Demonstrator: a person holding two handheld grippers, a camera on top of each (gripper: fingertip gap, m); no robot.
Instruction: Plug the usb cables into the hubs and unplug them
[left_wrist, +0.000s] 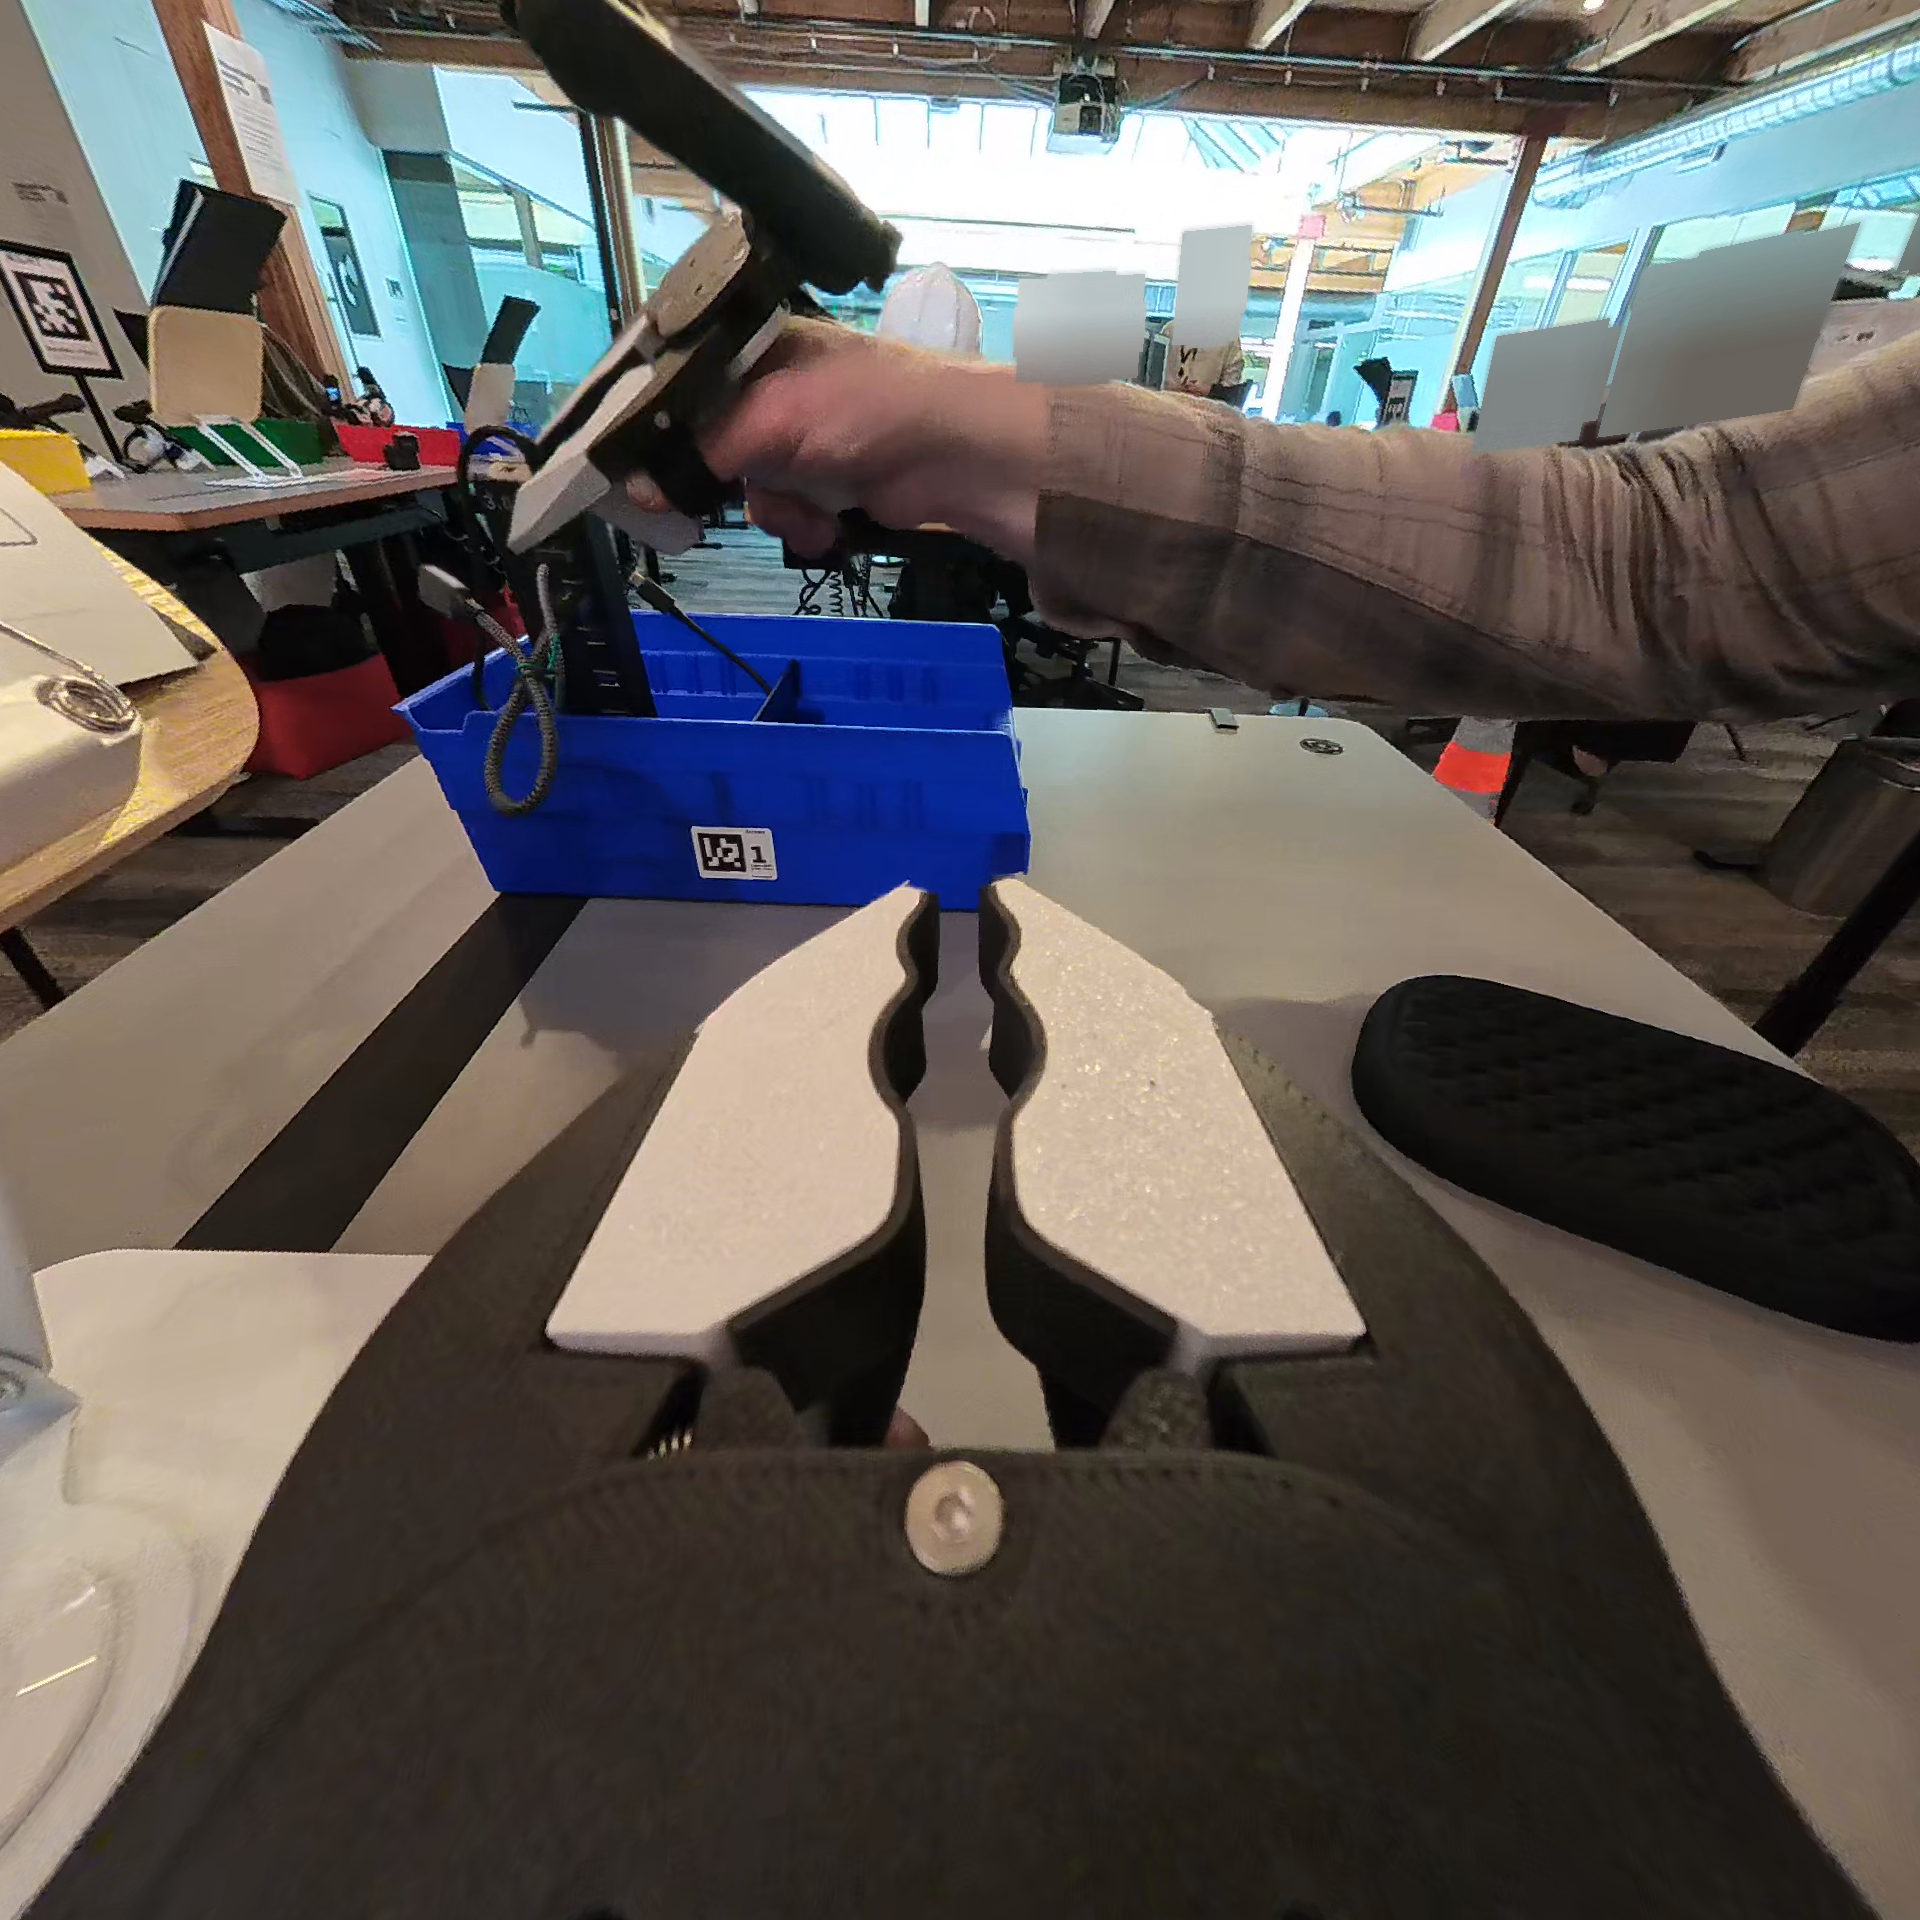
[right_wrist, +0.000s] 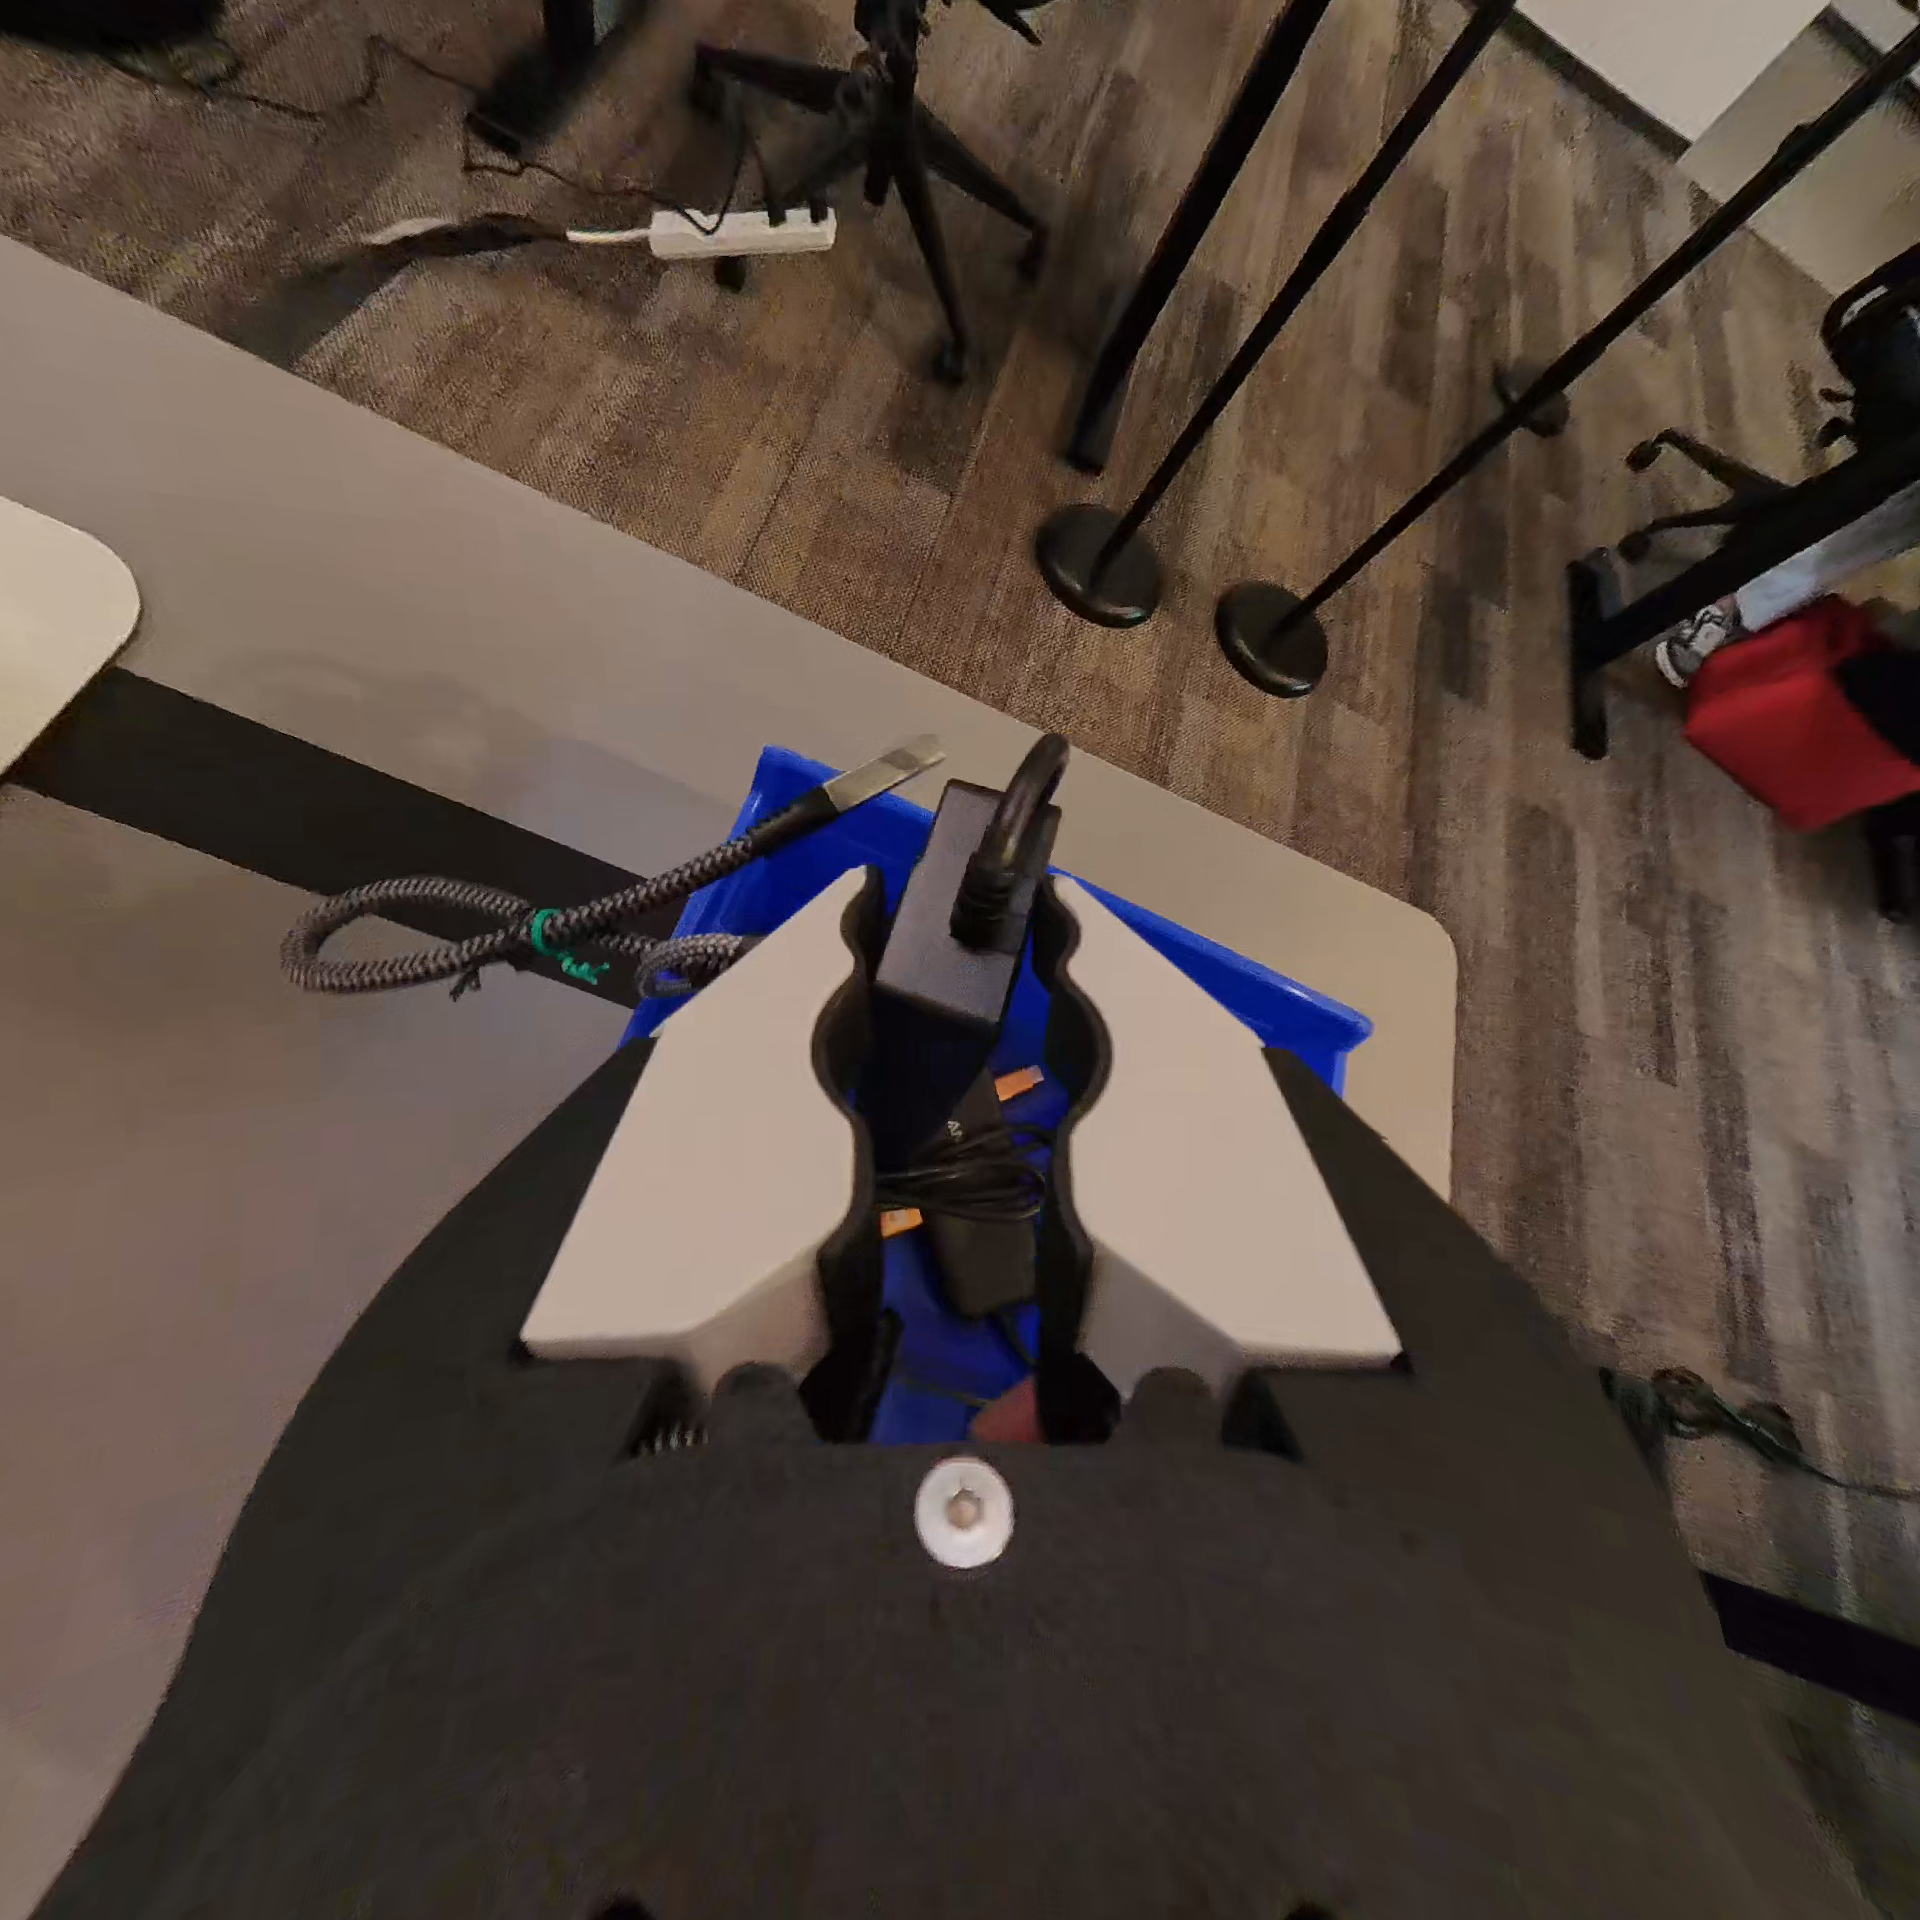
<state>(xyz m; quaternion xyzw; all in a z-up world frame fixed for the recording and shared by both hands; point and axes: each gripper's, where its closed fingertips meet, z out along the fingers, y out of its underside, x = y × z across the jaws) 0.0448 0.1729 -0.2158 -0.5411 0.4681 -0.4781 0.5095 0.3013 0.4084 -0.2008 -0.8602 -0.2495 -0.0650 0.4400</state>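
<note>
In the right wrist view my right gripper (right_wrist: 961, 894) is shut on a black USB hub (right_wrist: 935, 951) and holds it upright over the blue bin (right_wrist: 1226, 982). A black cable (right_wrist: 1013, 831) is plugged into the hub's top. A grey braided cable (right_wrist: 468, 935) with a bare silver USB plug (right_wrist: 883, 774) hangs to the left. The left wrist view shows the right gripper (left_wrist: 525, 530) in a person's hand (left_wrist: 862, 447) above the bin's (left_wrist: 831, 790) left end. It also shows the hub (left_wrist: 608, 634) and the braided cable (left_wrist: 525, 727). My left gripper (left_wrist: 961, 904) is nearly shut and empty, low over the table.
A black mesh pad (left_wrist: 1642, 1153) lies on the grey table (left_wrist: 1247, 831) at the right. White objects (left_wrist: 62, 748) crowd the left edge. A dark gap (left_wrist: 416, 1039) runs across the table. Beyond the table edge are stand poles (right_wrist: 1226, 343) and a power strip (right_wrist: 743, 231) on the floor. Spacing between my two grippers at the tips: around 35 cm.
</note>
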